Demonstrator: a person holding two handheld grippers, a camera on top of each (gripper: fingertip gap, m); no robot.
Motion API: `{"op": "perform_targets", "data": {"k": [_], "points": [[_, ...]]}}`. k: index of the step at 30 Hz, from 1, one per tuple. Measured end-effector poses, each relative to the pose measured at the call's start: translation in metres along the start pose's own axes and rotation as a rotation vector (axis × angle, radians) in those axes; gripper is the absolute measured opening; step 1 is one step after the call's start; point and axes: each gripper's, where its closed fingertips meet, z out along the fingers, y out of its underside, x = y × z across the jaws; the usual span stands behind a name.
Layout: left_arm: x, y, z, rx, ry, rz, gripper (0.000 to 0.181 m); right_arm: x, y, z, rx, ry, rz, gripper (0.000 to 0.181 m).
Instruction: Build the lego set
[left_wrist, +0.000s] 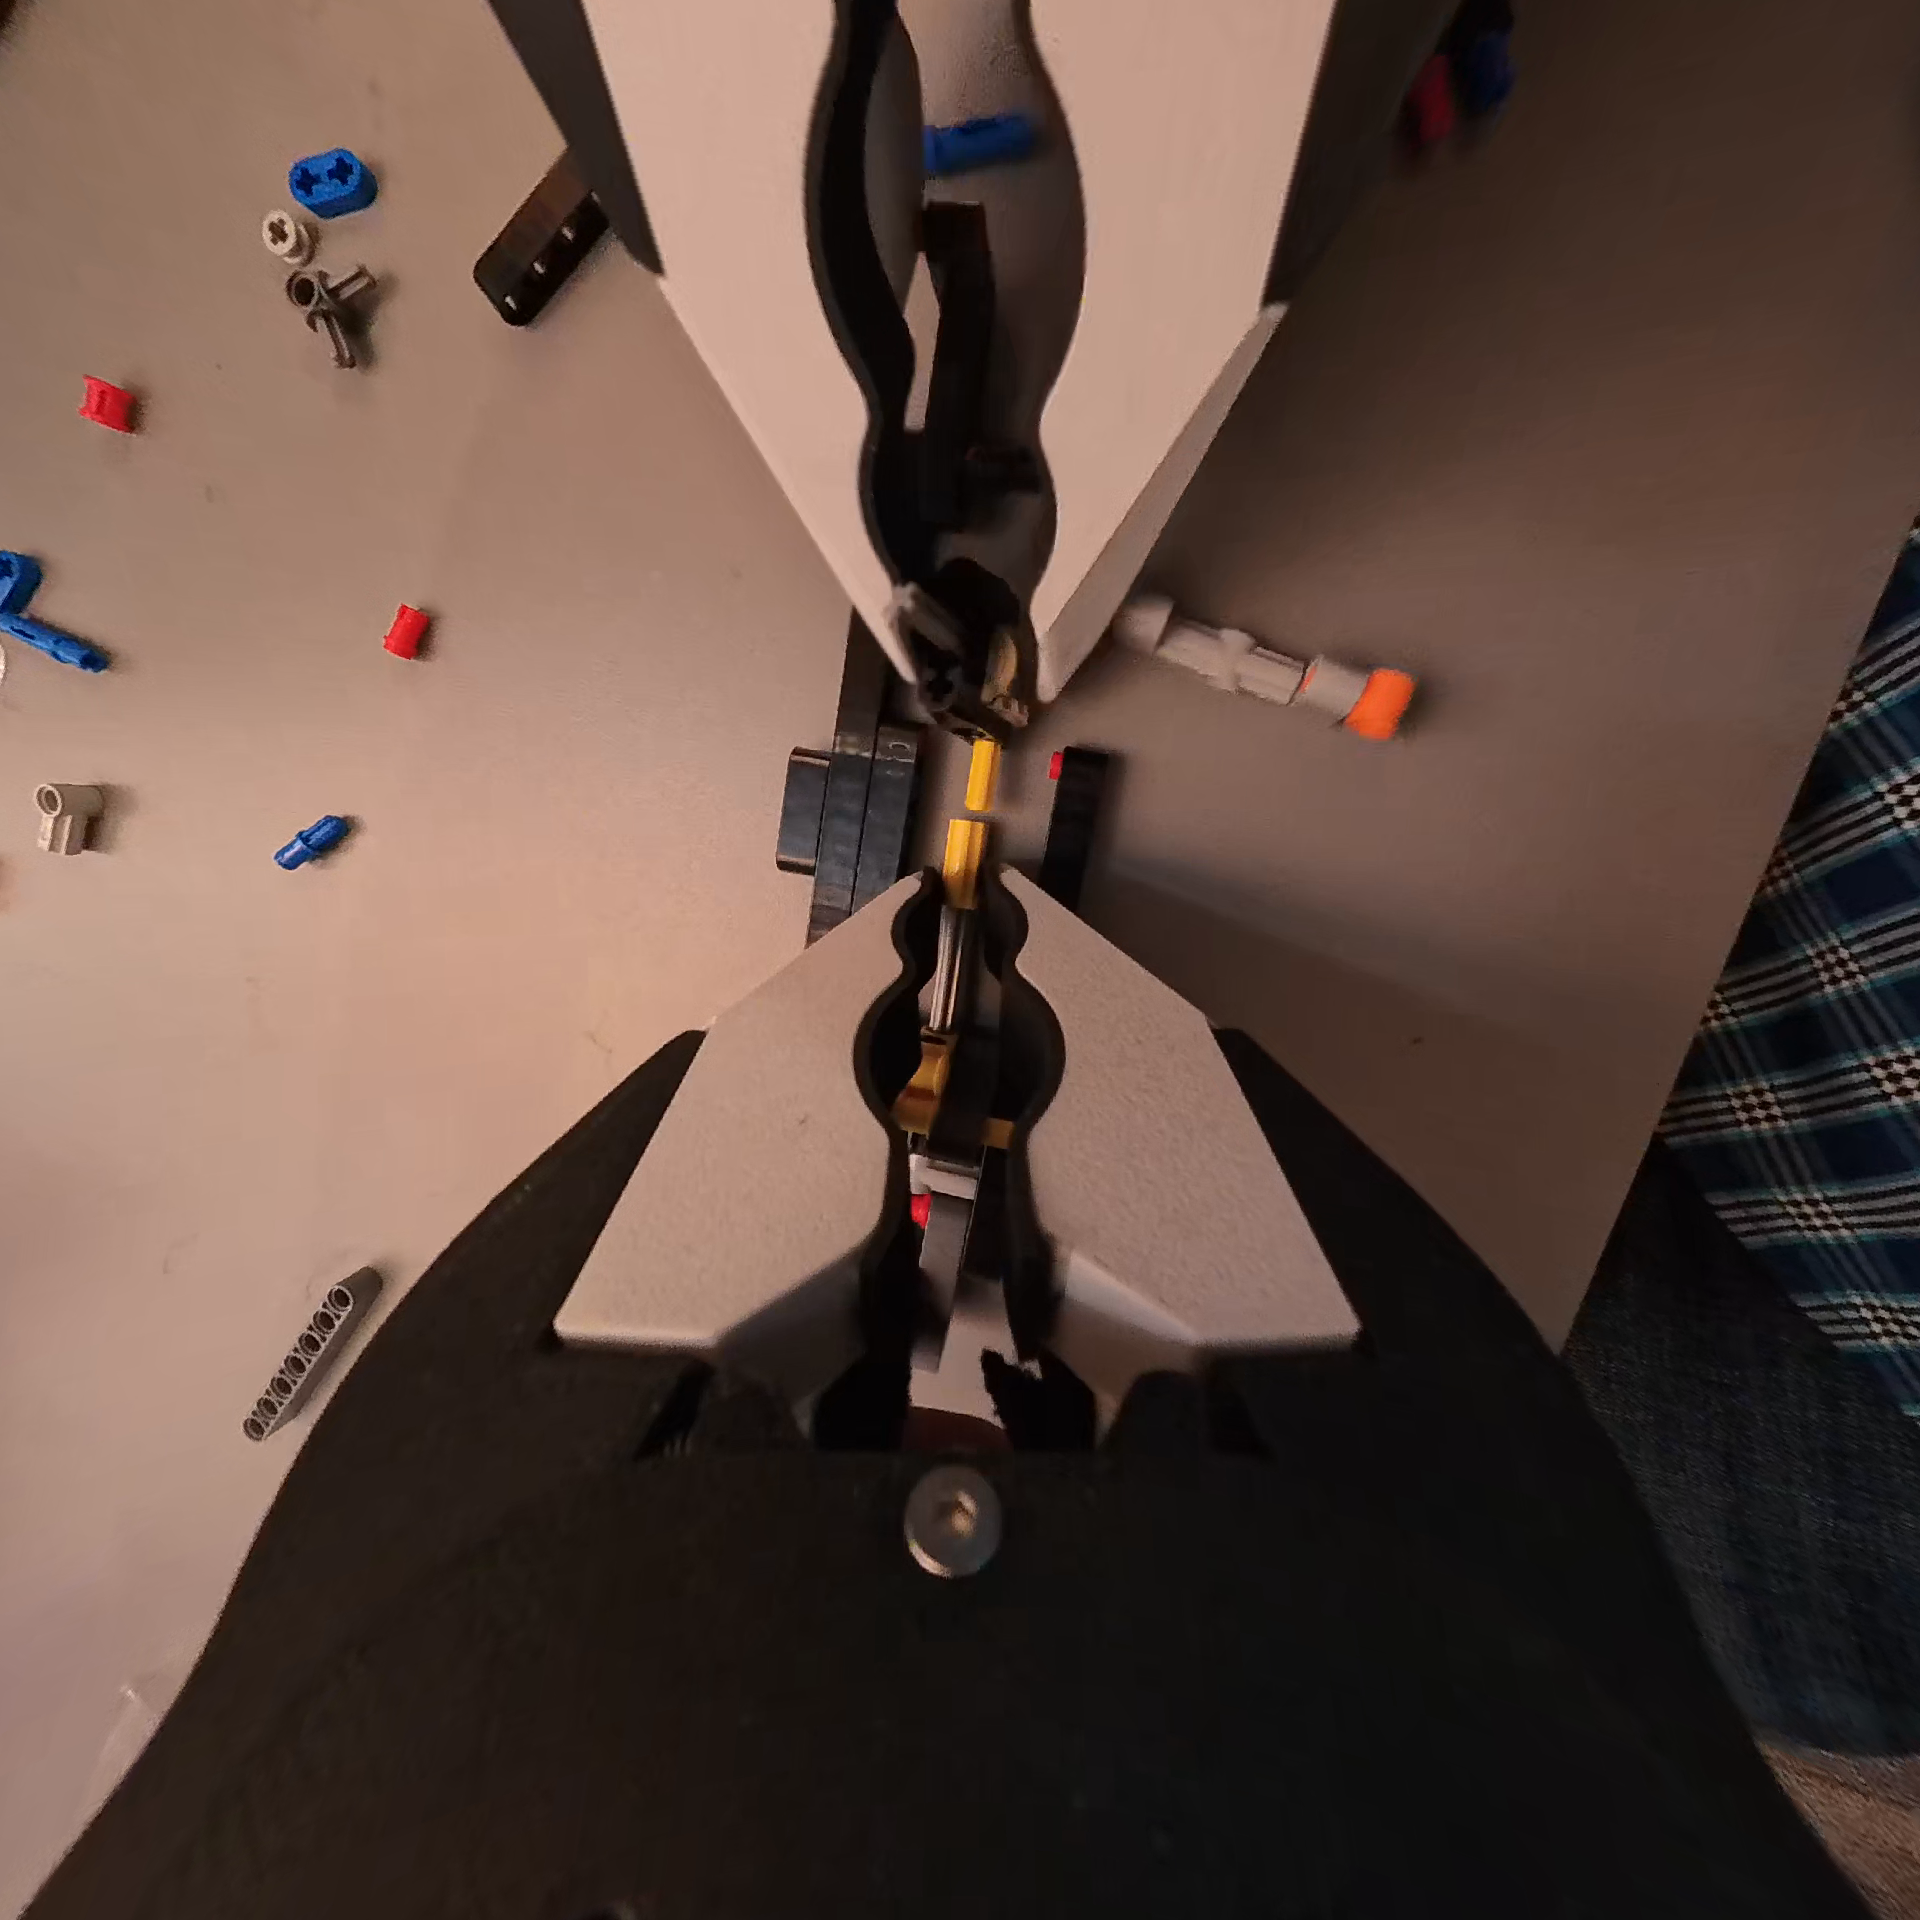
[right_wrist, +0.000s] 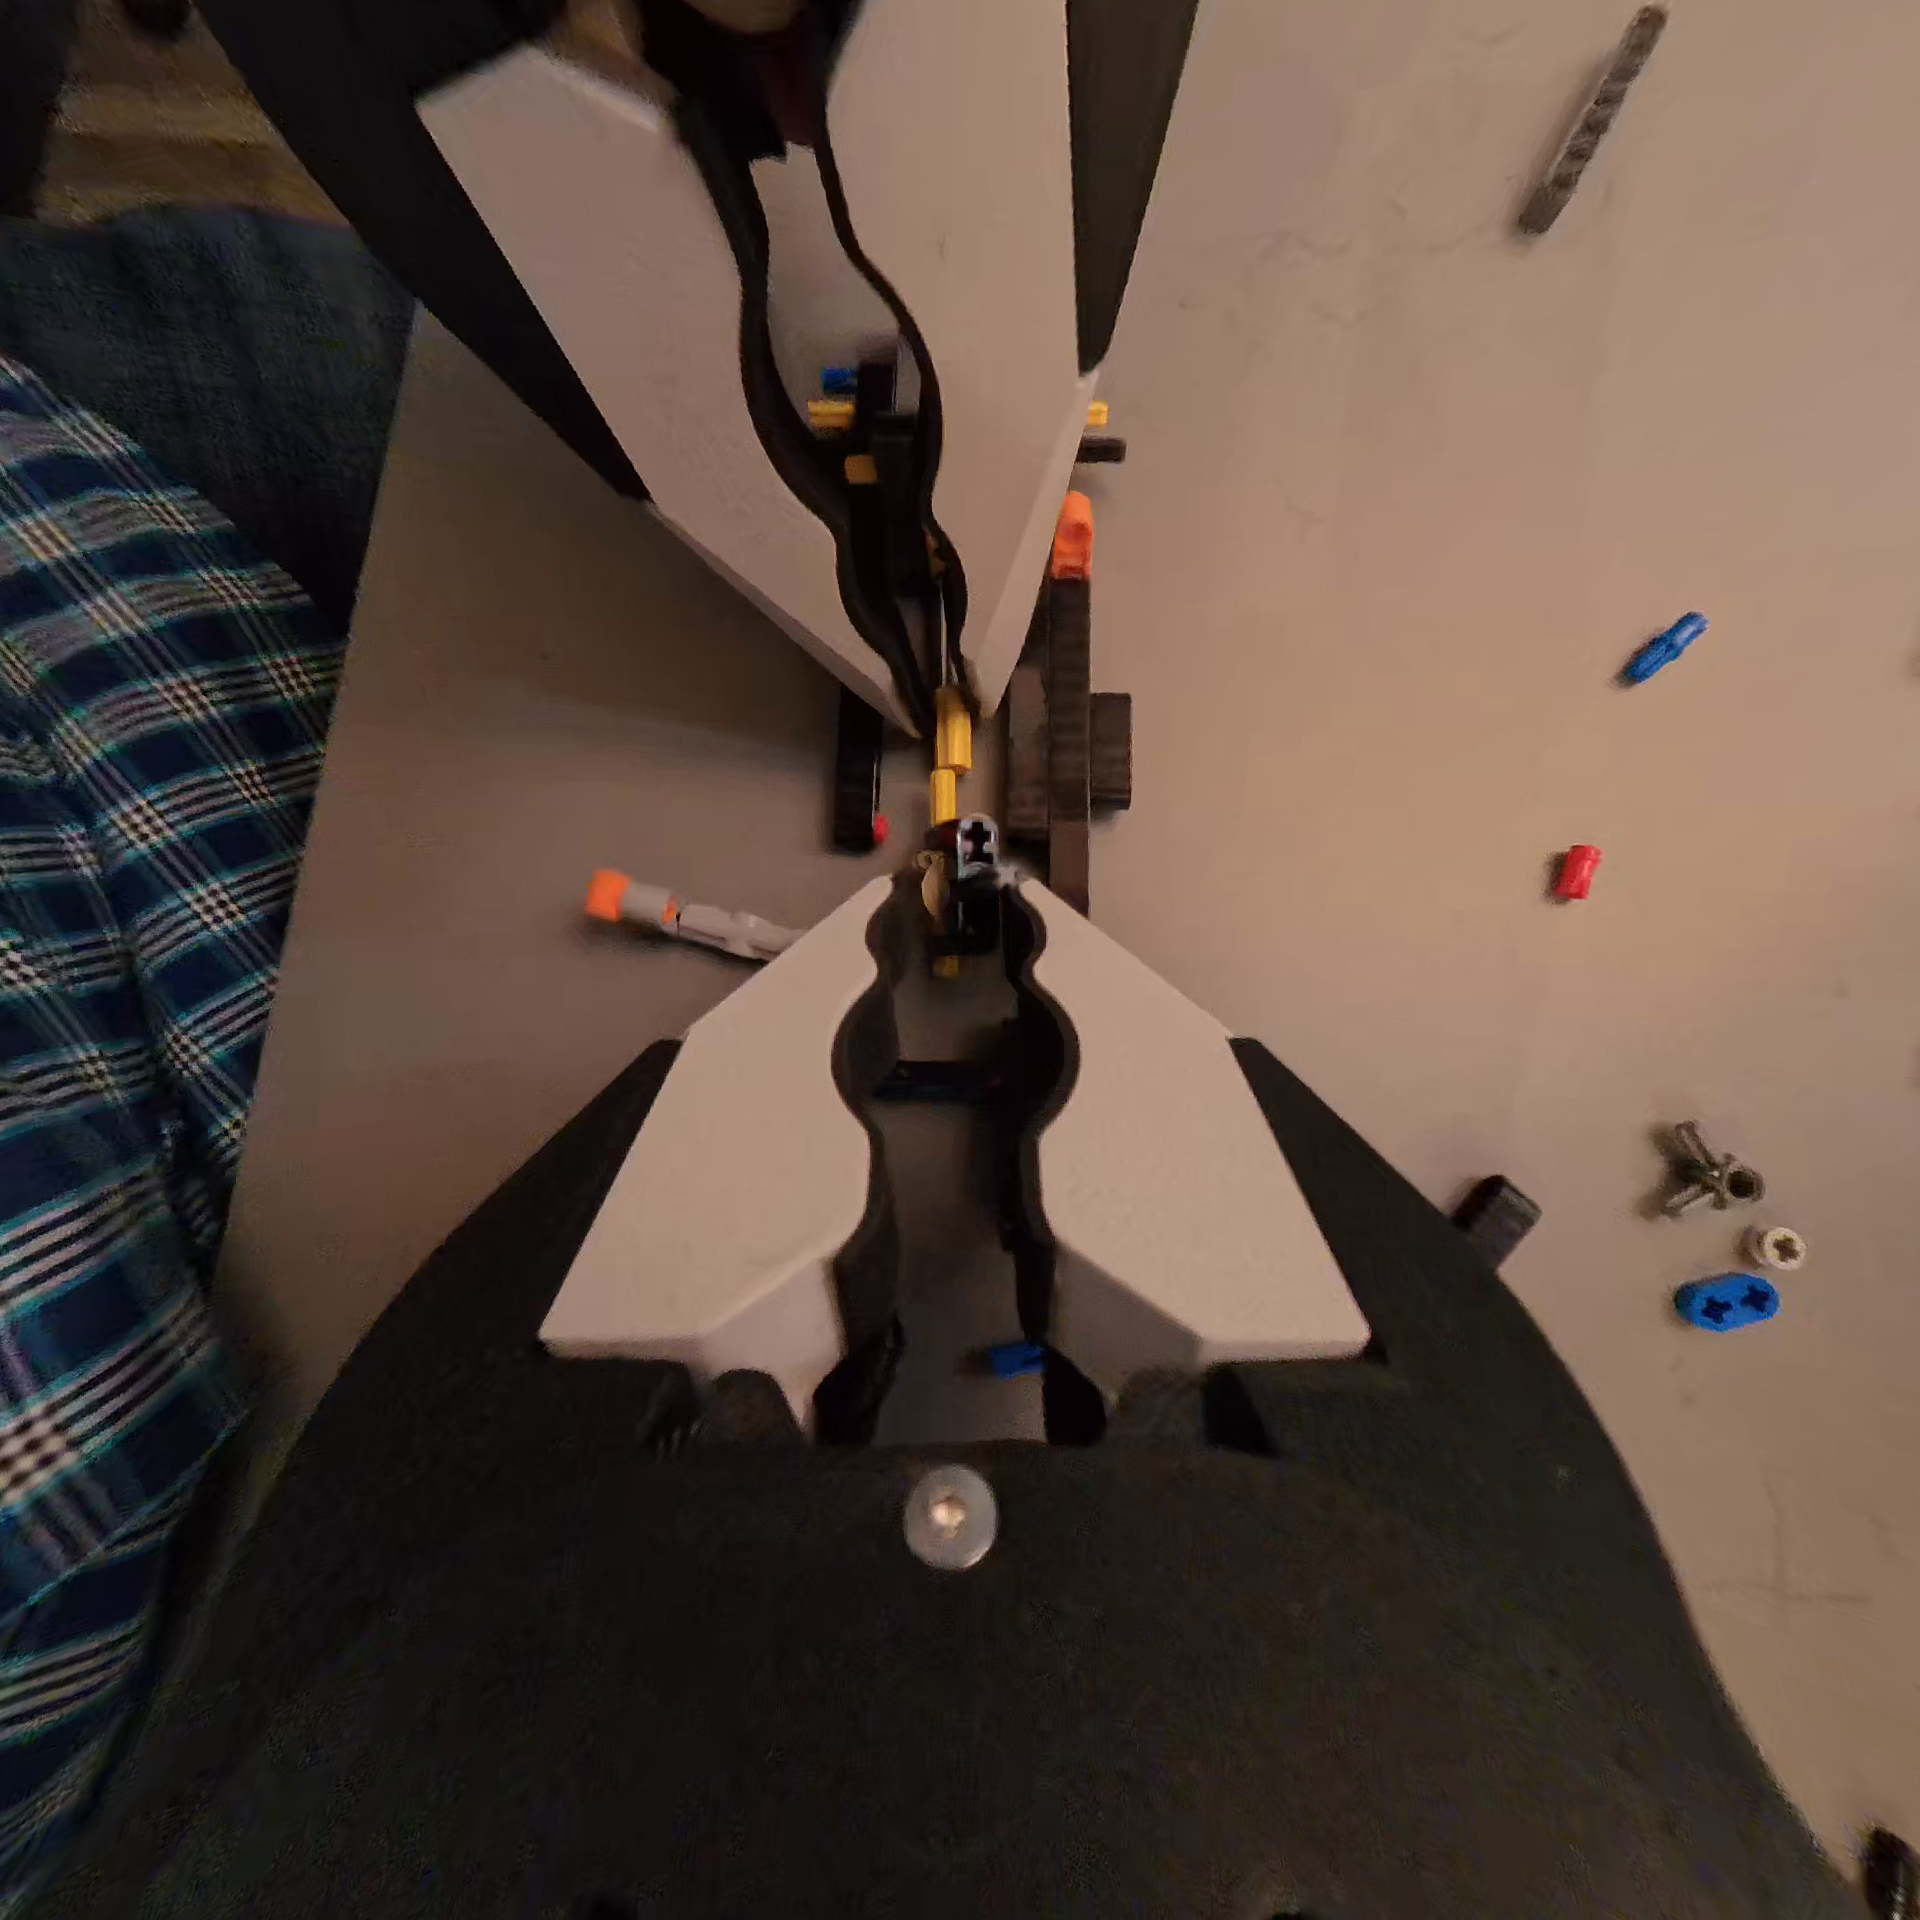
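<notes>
We see both jaws closed at frame centre: the left gripper (left_wrist: 961, 883) pinching a yellow axle assembly (left_wrist: 966, 842), the right gripper (right_wrist: 961, 883) a black piece (right_wrist: 971, 894). Only the left view shows the second red bush (left_wrist: 107, 403); the table (left_wrist: 520, 987) edge runs lower right.

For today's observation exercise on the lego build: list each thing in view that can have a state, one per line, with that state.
Left gripper: jaws shut on the yellow axle piece.
Right gripper: jaws shut on the black connector piece.
Yellow axle piece: held, tip pointing at the black piece, not yet joined.
Black connector piece: held, facing the axle.
Grey and orange rod: lying loose on the table.
Red bush: loose on the table.
Grey beam: lying flat, untouched.
</notes>
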Motion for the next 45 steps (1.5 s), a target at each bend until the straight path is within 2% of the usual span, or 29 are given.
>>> {"op": "perform_targets", "data": {"k": [16,31,45], "points": [[-0.0013,-0.0014,-0.0006,0.033,-0.040,0.002,0.005,-0.0011,0.0052,0.0018,-0.079,0.002,-0.025,0.009],[0.0016,-0.0033,-0.0032,0.061,0.035,-0.053,0.005,-0.0024,0.0034,0.0020,-0.092,-0.033,-0.117,0.009],[0.0030,-0.0045,-0.0067,0.079,0.131,-0.086,0.004,-0.0011,-0.0023,-0.0015,-0.014,-0.048,-0.205,0.009]]}}
